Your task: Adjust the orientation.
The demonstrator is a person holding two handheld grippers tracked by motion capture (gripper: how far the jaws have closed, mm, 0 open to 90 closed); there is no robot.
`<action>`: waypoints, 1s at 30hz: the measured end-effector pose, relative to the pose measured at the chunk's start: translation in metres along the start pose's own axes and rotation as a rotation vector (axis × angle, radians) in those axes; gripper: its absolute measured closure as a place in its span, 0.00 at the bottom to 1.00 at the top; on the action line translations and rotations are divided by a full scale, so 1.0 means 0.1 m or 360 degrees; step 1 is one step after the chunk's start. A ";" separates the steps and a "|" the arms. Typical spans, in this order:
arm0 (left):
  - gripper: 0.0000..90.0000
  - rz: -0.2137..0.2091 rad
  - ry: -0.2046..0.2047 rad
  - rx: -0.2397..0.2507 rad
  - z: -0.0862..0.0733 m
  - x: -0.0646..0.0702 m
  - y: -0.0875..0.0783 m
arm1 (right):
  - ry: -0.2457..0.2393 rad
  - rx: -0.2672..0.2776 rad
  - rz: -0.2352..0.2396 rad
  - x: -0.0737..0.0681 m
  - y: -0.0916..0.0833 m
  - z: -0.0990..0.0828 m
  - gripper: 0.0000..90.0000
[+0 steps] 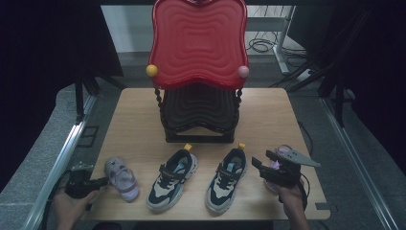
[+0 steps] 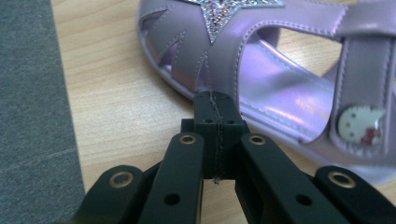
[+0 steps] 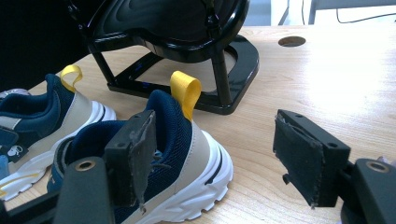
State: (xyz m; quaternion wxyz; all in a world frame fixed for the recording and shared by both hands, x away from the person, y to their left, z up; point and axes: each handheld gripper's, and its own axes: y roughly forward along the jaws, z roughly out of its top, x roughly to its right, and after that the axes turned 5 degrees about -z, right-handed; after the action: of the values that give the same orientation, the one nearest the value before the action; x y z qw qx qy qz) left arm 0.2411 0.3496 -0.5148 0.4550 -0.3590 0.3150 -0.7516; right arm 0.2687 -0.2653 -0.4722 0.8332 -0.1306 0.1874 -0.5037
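Left gripper [image 2: 217,100] closed against lilac sandal [image 2: 280,70]

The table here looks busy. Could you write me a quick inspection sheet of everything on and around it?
Surface: wooden table, a round hole near its far corner.
Job's things: purple sandal; two navy sneakers side by side.
Clutter: red and black tiered rack.
Grippers: left gripper shut, tips at the sandal's edge; right gripper open beside the right sneaker.
Cables: some on the floor behind the table.
Surroundings: dark curtains, grey floor.
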 end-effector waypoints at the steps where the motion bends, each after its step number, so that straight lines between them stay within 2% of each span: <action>1: 1.00 -0.0002 0.0000 -0.0003 0.02 -0.01 0.00 | -0.0007 0.0000 -0.0001 0.00 0.00 0.00 0.34; 13: 1.00 0.0002 -0.0022 0.0002 0.12 -0.12 0.01 | -0.0002 0.0004 -0.0008 0.01 -0.02 0.01 0.34; 15: 0.99 -0.0022 -0.0034 0.0008 0.17 -0.16 0.01 | 0.0001 0.0008 -0.0013 0.02 -0.03 0.01 0.34; 23: 1.00 -0.0026 -0.0010 -0.0005 0.36 -0.17 0.06 | 0.0009 0.0001 -0.0030 0.05 -0.04 0.01 0.34; 30: 1.00 -0.0016 0.0020 -0.0023 0.43 -0.15 0.08 | 0.0007 -0.0008 -0.0030 0.04 -0.02 0.00 0.34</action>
State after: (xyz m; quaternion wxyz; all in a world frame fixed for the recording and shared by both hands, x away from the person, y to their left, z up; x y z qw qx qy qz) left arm 0.2852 0.3539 -0.5016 0.4466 -0.3593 0.3214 -0.7538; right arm 0.2687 -0.2699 -0.4720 0.8276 -0.1333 0.1891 -0.5114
